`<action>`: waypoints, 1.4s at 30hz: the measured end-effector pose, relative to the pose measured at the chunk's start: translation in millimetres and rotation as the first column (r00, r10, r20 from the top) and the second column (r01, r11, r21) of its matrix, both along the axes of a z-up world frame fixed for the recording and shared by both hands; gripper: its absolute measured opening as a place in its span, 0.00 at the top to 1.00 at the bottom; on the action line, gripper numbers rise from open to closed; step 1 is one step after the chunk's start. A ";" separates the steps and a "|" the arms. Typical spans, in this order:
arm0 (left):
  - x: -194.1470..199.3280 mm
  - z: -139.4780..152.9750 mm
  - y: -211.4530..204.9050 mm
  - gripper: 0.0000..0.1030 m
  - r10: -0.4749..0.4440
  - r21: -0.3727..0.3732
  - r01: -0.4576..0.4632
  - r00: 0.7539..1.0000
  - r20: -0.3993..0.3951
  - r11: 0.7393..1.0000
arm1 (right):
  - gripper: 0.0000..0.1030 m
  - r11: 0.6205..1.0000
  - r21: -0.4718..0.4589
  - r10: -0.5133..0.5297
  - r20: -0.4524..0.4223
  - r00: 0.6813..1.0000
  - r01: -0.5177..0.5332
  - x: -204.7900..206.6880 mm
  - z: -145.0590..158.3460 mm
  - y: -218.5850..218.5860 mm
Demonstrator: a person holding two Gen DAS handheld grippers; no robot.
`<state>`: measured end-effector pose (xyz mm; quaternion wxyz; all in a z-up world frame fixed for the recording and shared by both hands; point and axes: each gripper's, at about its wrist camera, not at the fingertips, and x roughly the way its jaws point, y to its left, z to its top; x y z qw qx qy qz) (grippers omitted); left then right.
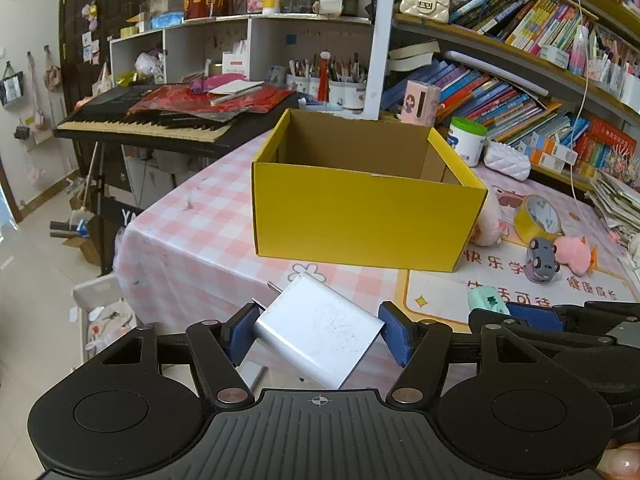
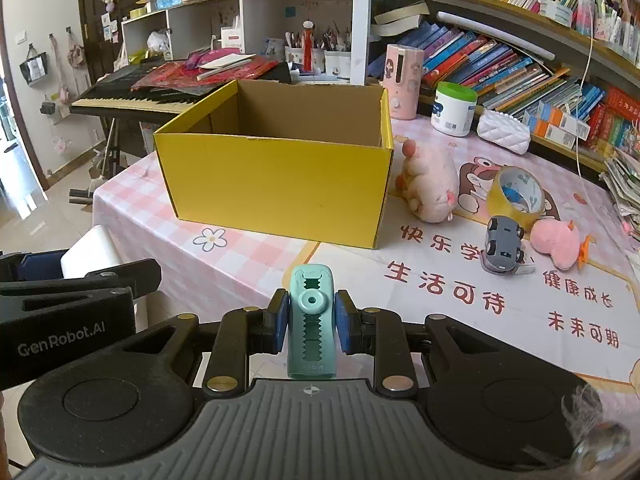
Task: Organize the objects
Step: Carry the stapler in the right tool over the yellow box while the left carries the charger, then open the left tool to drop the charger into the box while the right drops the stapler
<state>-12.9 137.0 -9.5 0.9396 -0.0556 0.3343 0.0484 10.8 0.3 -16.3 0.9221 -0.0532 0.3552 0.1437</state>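
Note:
An open yellow cardboard box (image 1: 360, 216) (image 2: 276, 184) stands on the pink checked tablecloth; its inside looks empty as far as I can see. My left gripper (image 1: 320, 332) is shut on a white plug charger (image 1: 316, 332), held above the near table edge in front of the box. My right gripper (image 2: 311, 320) is shut on a mint-green clip-like gadget (image 2: 311, 328), held beside the left gripper, which shows at the left edge of the right wrist view (image 2: 60, 280). The green gadget also shows in the left wrist view (image 1: 486, 300).
Right of the box lie a pale plush toy (image 2: 430, 184), a yellow tape roll (image 2: 516, 192), a grey toy car (image 2: 503, 246) and a pink plush (image 2: 558, 242). A white tub (image 2: 454, 109), a pink dispenser (image 2: 402, 80) and bookshelves stand behind. A keyboard (image 1: 152, 120) stands left.

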 end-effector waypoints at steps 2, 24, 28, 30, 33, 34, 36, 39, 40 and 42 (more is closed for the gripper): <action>1.9 -0.4 0.6 0.37 0.002 -0.001 -0.002 1.000 -0.002 1.000 | 0.77 1.000 0.000 0.004 0.000 1.000 -0.004 2.2 -0.4 0.8; 114.0 52.4 12.8 0.37 0.076 0.070 -0.089 0.982 0.174 0.994 | 0.77 0.998 0.018 0.048 0.238 0.970 -0.054 133.8 43.6 26.5; 141.3 44.5 15.3 0.37 0.089 0.082 -0.101 0.986 0.141 0.991 | 0.77 0.998 -0.006 0.062 0.194 0.979 -0.062 168.3 27.2 35.0; 150.6 38.3 16.1 0.37 0.092 0.093 -0.103 0.989 0.117 0.990 | 0.77 0.997 -0.011 0.077 0.167 0.983 -0.076 179.0 18.0 37.1; 164.3 29.3 14.4 0.37 0.092 0.117 -0.101 0.993 0.079 0.988 | 0.77 0.990 -0.026 0.139 0.129 0.982 -0.136 193.5 4.8 40.4; 168.5 26.8 12.9 0.37 0.089 0.125 -0.097 0.994 0.069 0.987 | 0.77 0.986 -0.033 0.163 0.115 0.980 -0.161 198.3 0.8 41.6; 176.3 21.0 9.3 0.37 0.080 0.144 -0.086 0.996 0.049 0.986 | 0.77 0.980 -0.046 0.196 0.088 0.977 -0.192 204.6 -5.6 44.8; 185.0 14.3 4.7 0.37 0.067 0.163 -0.070 0.998 0.021 0.984 | 0.77 0.973 -0.039 0.229 0.056 0.972 -0.227 217.4 -13.0 45.2; 188.2 11.7 3.0 0.37 0.063 0.167 -0.063 0.998 0.010 0.984 | 0.77 0.969 -0.037 0.246 0.045 0.968 -0.245 221.8 -15.0 45.3; 194.1 7.8 0.9 0.37 0.062 0.166 -0.061 0.998 -0.005 0.984 | 0.77 0.960 -0.014 0.279 0.029 0.960 -0.278 227.8 -16.2 43.4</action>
